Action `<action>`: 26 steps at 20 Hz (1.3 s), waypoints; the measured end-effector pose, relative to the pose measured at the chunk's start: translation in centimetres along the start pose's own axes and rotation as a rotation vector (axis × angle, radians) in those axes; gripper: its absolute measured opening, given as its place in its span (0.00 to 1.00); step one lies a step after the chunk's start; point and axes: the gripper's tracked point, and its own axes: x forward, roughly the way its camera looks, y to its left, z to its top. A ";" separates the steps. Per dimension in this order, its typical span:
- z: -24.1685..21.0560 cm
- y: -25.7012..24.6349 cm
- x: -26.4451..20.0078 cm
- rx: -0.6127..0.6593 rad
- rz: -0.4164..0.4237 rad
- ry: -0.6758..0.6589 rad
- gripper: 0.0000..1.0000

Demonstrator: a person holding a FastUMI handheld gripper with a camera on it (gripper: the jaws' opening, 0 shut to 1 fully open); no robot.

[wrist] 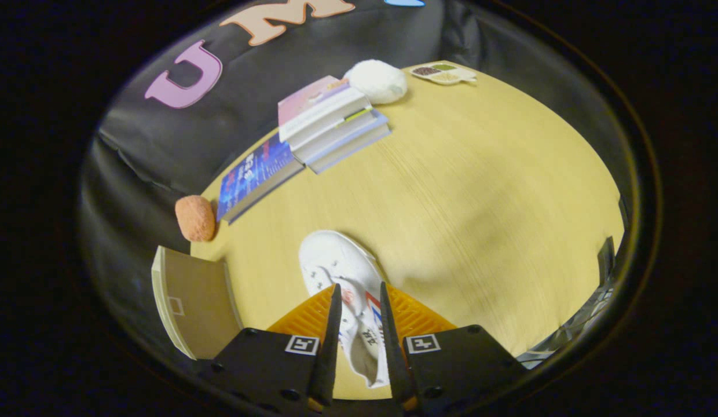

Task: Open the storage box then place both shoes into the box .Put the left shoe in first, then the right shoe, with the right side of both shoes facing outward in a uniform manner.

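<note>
A white sneaker (341,272) hangs between my fingers, toe pointing away from me and lifted above the yellow wooden table (480,191). My gripper (359,292) is shut on the shoe's collar and tongue; both orange-backed fingers (331,324) press its sides. To the left of the fingers stands the beige storage box (191,298), seen from its side at the table's near left edge. Whether its lid is open cannot be told from here.
A stack of books (330,124) and a blue book (255,174) lie at the far left of the table. An orange ball (195,218) sits beside the blue book, a white fluffy ball (377,81) behind the stack, a small snack dish (444,73) far back.
</note>
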 end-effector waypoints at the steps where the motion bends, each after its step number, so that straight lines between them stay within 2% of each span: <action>1: -0.8 -0.3 0.2 -0.003 -0.004 0.015 0.40; 3: -2.2 -1.4 0.6 -0.038 -0.032 0.038 0.40; 5: -3.8 -1.3 0.7 -0.067 -0.024 0.072 0.42; 9: -4.8 -2.3 2.5 -0.141 -0.079 0.088 0.45; 12: -5.0 -1.9 2.7 -0.152 -0.051 0.094 0.47; 15: -4.6 -2.2 2.5 -0.118 -0.032 0.076 0.26; 18: -6.1 -0.3 2.1 0.031 0.072 0.112 0.05; 22: -6.3 1.7 1.5 0.243 0.178 0.134 0.03; 26: -5.9 4.6 -0.3 0.274 0.255 0.122 0.02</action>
